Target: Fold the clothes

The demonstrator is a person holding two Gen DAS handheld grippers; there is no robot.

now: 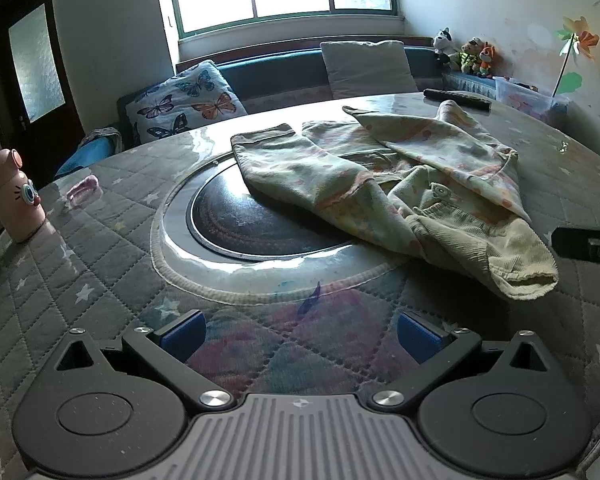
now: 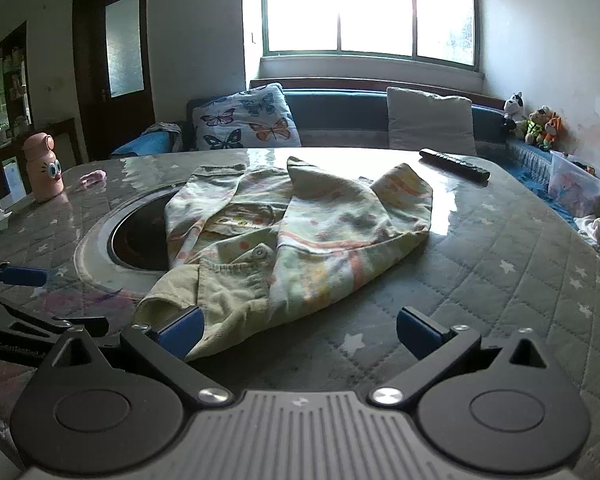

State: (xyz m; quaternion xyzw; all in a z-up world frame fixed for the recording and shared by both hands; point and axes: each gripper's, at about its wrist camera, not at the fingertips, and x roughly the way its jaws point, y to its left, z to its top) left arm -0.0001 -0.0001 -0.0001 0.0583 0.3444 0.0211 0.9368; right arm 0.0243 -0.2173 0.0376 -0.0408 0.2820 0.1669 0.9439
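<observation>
Both my left claw [image 1: 300, 338] and right claw [image 2: 298, 334] are spread, empty; I'd pinch the crumpled garment [image 2: 300, 232] at opposite hems, pulling flat on the worktop [image 2: 500, 280]

The left gripper [image 1: 300, 336] has a grey ribbed housing with a small diamond mark at its top edge, flanked by two matte black rounded plates, each with a raised disc and a triangular cut-out. Black link arms pinned with silver round-head screws run forward to its fingers [image 1: 182, 334], which carry blue pads. The right gripper [image 2: 299, 334] is built just the same, down to its blue-padded fingers [image 2: 416, 334] and silver screws.
</observation>
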